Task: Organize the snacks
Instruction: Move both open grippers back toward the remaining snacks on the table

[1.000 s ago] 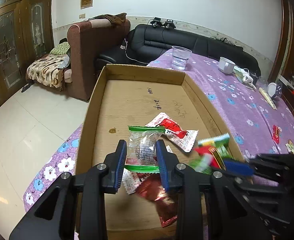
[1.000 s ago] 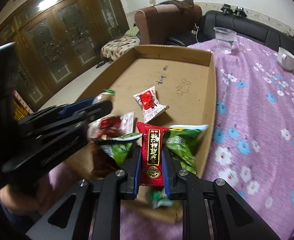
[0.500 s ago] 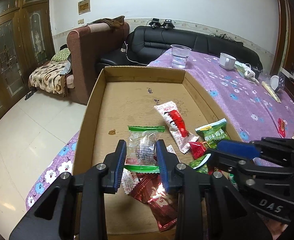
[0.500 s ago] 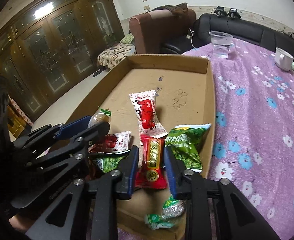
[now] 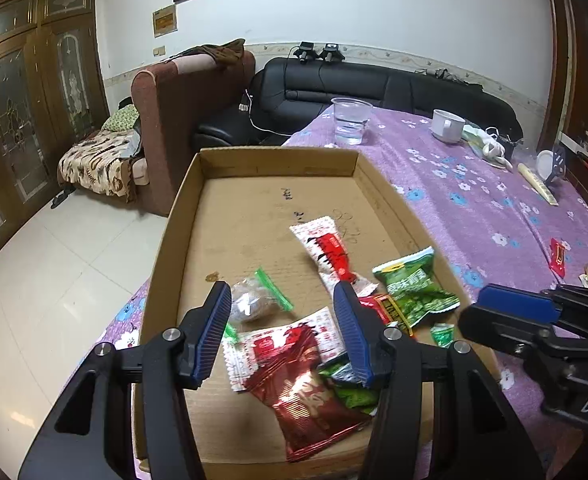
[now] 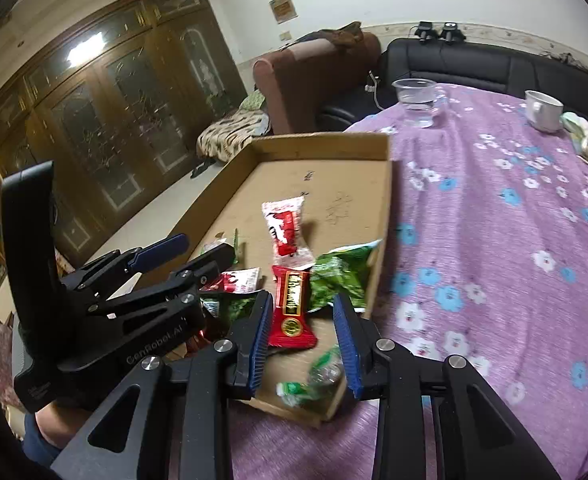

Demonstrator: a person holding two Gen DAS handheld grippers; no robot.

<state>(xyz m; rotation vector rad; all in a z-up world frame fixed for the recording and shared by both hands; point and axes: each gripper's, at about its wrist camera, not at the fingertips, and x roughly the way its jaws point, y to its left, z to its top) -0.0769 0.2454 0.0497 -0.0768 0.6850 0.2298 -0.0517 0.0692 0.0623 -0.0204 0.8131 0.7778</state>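
Brown cardboard makes the shallow box [image 5: 181, 216] that fills the middle of the left wrist view, and the snacks lie in its lower half. The left tongs [image 5: 281, 332] are opening, their blue pads spread apart with nothing pinched. Between them, lying loose on the box floor, I see the clear packet with green ends [image 5: 253, 300] near the left pad and the shiny dark red packet [image 5: 306, 384] lower down. Its long axis runs from upper left to lower right. The red and white packet [image 5: 328, 252] lies higher, in the middle of the box, and the green packet [image 5: 412, 288] is to the right of it. The right tongs [image 5: 510, 312] enter from the right edge of the frame.

In the right wrist view the right tongs [image 6: 304, 336] are also opening and hold nothing. The red bar with a gold label [image 6: 291, 304] lies in the box [image 6: 322, 148] just between and above the pads, its long axis pointing up the frame, almost along the tongs. A small green candy [image 6: 314, 376] lies lower, near the right pad. The left tongs [image 6: 181, 256] stand at the left. The purple flowered tabletop [image 6: 494, 240] carries the box. I judge both packets released inside the box, so each hand seems free for the next snack.
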